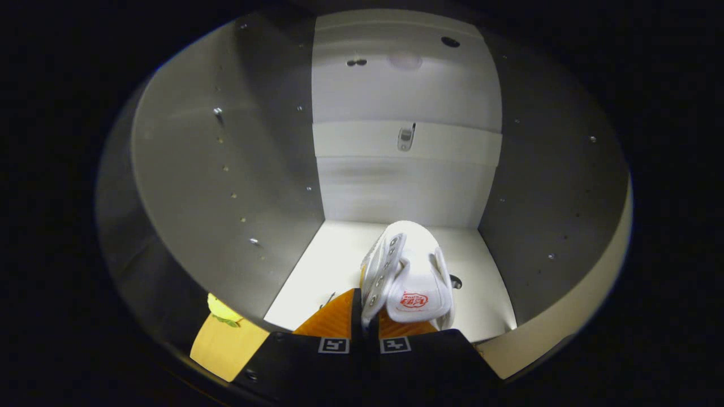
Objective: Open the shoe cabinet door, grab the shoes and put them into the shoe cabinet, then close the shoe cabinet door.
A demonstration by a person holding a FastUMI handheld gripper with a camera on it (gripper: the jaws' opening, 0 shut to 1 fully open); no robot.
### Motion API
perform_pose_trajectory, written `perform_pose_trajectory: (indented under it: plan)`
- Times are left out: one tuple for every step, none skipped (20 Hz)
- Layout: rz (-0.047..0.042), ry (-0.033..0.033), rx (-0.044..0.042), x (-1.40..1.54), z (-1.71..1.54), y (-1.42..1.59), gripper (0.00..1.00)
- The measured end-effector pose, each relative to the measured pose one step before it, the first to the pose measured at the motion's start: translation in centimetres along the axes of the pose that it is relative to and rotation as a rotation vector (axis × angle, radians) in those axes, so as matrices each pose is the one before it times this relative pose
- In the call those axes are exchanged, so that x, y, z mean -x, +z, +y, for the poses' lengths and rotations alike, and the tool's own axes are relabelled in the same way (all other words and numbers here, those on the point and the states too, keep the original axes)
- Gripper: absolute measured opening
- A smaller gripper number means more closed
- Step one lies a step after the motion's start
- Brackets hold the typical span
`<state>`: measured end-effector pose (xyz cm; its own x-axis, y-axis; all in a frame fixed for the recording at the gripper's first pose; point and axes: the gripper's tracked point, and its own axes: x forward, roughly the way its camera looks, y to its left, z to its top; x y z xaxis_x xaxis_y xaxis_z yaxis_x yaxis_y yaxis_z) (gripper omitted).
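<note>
Inside the shoe cabinet (226, 169), the white shoe (408, 271) sits low over the pale cabinet floor (334, 265), toe pointing toward the back panel (407, 102), with the two side walls rising on either hand. The gripper (365, 323) has its fingers drawn close together and clenched on the shoe's side wall along the eyelet row (384, 265), one finger outside the upper and the other seemingly tucked in the opening beside the tongue (416, 297). Whether the sole already rests on the floor or hangs just above it cannot be told.

Judging by its look, the shoe is a light canvas or soft synthetic piece: the upper folds and bulges under the pinch, so it will sag and swing rather than stay rigid. That floppy wall is a fair place to hold for a short carry, since the eyelet strip is reinforced and gives the fingers some bite, though the smooth fabric could slip if the grip eases. A firmer hold would be at the heel collar, where the shoe is stiffer. It is not fragile; setting it down needs little care beyond keeping it upright and well inside the doorway.
</note>
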<state>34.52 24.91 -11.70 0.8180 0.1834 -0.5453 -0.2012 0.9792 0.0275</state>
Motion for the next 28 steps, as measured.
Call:
perform_pose_trajectory:
  plan:
    - [0.00406, -0.01136, 0.00577, -1.047, -0.279, -0.043, 0.05]
    - [0.00413, -0.00788, 0.00695, -1.023, -0.302, 0.019, 0.05]
    - [0.01139, -0.00907, 0.00884, -1.001, -0.259, -0.115, 0.05]
    - [0.00690, -0.00650, 0.00683, -0.985, -0.155, 0.042, 0.05]
    - [0.00738, -0.00648, 0.00215, -1.001, -0.141, 0.052, 0.05]
    - [0.00320, -0.00140, 0.00414, -0.747, 0.037, 0.076, 0.05]
    - [0.00209, -0.00331, 0.00139, -0.621, 0.052, 0.041, 0.05]
    - [0.00220, -0.00688, 0.00931, -0.663, -0.002, 0.045, 0.05]
    - [0.00157, -0.00717, 0.01841, -0.489, 0.046, -0.078, 0.05]
    - [-0.00111, -0.01022, 0.02226, -0.434, -0.008, -0.011, 0.05]
    - [0.00211, -0.00481, 0.02020, -0.354, 0.224, -0.144, 0.05]
    - [0.00089, 0.00117, 0.01239, -0.393, 0.234, -0.136, 0.05]
    - [0.00570, 0.00328, 0.00336, -0.275, 0.309, -0.196, 0.05]
    - [-0.01076, -0.00424, 0.00461, -0.177, 0.019, 0.250, 0.05]
    - [-0.00342, -0.00093, -0.00152, -0.192, 0.033, 0.092, 0.05]
    - [0.00223, 0.00139, -0.00429, -0.022, 0.034, -0.035, 0.05]
    - [0.00418, -0.00071, -0.00748, -0.074, -0.047, -0.090, 0.05]
    - [0.00613, -0.00156, -0.00727, 0.060, -0.030, -0.119, 0.05]
    - [0.00025, -0.00934, 0.00285, 0.026, -0.194, -0.079, 0.07]
    - [0.00039, -0.00577, 0.00233, 0.045, -0.208, -0.089, 0.10]
    - [-0.00210, 0.01090, -0.00971, 0.289, 0.206, -0.147, 0.15]
    - [-0.00748, 0.00924, -0.01408, 0.154, 0.232, -0.099, 0.16]
    - [-0.00373, 0.01039, -0.01378, 0.357, 0.277, -0.041, 0.30]
    - [-0.00510, 0.00608, -0.01107, 0.294, 0.202, -0.079, 0.44]
    - [-0.00862, 0.00409, -0.00682, 0.443, 0.354, 0.024, 0.59]
    - [-0.01527, -0.00053, 0.00401, 0.650, 0.198, 0.114, 0.73]
    - [-0.01681, -0.00803, 0.01346, 0.719, 0.043, 0.099, 0.76]
    - [-0.01931, 0.00251, 0.01256, 0.657, 0.212, 0.140, 0.77]
